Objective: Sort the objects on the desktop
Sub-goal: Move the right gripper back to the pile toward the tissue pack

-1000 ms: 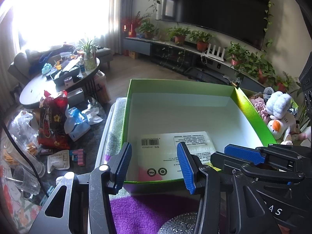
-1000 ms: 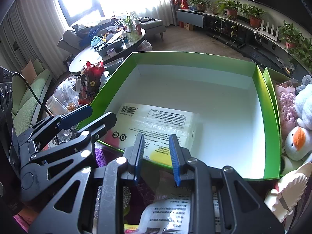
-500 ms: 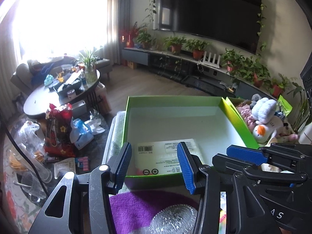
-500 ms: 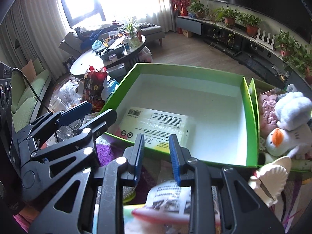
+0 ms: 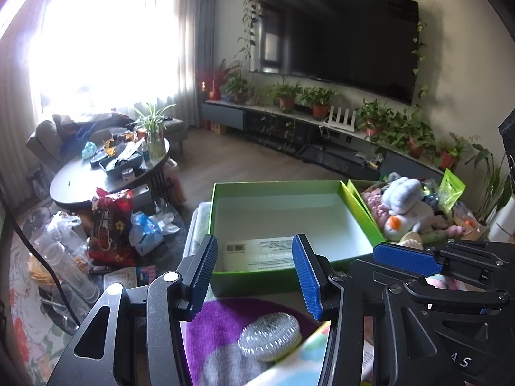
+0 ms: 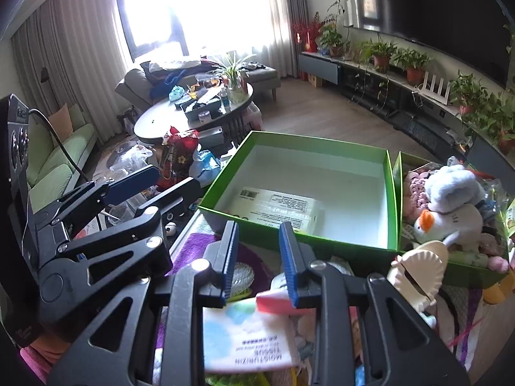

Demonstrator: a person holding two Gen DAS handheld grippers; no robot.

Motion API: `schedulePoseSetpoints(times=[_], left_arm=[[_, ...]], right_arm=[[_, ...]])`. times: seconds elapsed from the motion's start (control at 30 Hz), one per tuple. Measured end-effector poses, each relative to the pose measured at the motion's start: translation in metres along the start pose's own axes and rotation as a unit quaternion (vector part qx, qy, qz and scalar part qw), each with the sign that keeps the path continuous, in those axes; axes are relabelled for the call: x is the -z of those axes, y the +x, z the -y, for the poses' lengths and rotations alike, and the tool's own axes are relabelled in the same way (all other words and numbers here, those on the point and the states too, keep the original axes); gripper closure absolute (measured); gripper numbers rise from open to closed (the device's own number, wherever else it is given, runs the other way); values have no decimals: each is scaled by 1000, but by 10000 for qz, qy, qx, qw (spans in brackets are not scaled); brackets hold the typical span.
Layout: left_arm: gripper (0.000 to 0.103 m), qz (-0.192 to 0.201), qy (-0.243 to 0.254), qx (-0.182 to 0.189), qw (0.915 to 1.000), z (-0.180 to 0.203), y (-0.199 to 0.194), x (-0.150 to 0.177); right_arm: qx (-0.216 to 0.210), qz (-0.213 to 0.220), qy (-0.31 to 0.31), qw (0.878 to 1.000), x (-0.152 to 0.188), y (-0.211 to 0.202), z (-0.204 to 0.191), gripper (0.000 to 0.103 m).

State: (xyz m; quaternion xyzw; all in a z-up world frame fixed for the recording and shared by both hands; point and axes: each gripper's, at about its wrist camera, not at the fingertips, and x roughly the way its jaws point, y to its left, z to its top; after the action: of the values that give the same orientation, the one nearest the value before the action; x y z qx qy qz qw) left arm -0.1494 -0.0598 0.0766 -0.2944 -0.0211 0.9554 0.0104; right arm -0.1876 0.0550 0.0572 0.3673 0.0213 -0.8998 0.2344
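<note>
Left gripper (image 5: 254, 244): blue-padded jaws set wide apart, nothing between them. Right gripper (image 6: 257, 228): jaws nearly together with a narrow gap; cloth and table clutter show through the gap at the tips.

Tissue pack (image 6: 244, 337): lower centre of the right wrist view, between the right gripper's finger arms. Soft wrapper, white with a sky-blue cloud print, black lettering reading upside down, pink-red strip along its upper edge. That strip sits at the lower end of the right-hand pad. Cannot tell whether the pads pinch it or it merely lies under them.

Steel scourer (image 5: 270, 341): shiny silver coil, lower centre of the left wrist view, lying on a purple cloth (image 5: 219, 321).

Green box (image 6: 391, 199): centre frame, beyond both grippers; green walls, white inside. Holds one flat white packet (image 6: 276, 206) with barcode and print, in the near-left corner.

Second green box just to its right, walls touching, filled with plush toys (image 6: 450, 212).
</note>
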Motion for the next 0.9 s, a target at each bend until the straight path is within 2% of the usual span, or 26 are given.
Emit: schedulePoseSetpoints(times=[0.47, 0.9], left_arm=[[54, 65, -68, 78, 9999, 15, -57, 30], [54, -173, -206, -20, 9996, 24, -65, 70]], right_arm=[[-46, 266, -149, 9995, 40, -56, -11, 76], [-205, 71, -103, 9997, 82, -62, -12, 76]])
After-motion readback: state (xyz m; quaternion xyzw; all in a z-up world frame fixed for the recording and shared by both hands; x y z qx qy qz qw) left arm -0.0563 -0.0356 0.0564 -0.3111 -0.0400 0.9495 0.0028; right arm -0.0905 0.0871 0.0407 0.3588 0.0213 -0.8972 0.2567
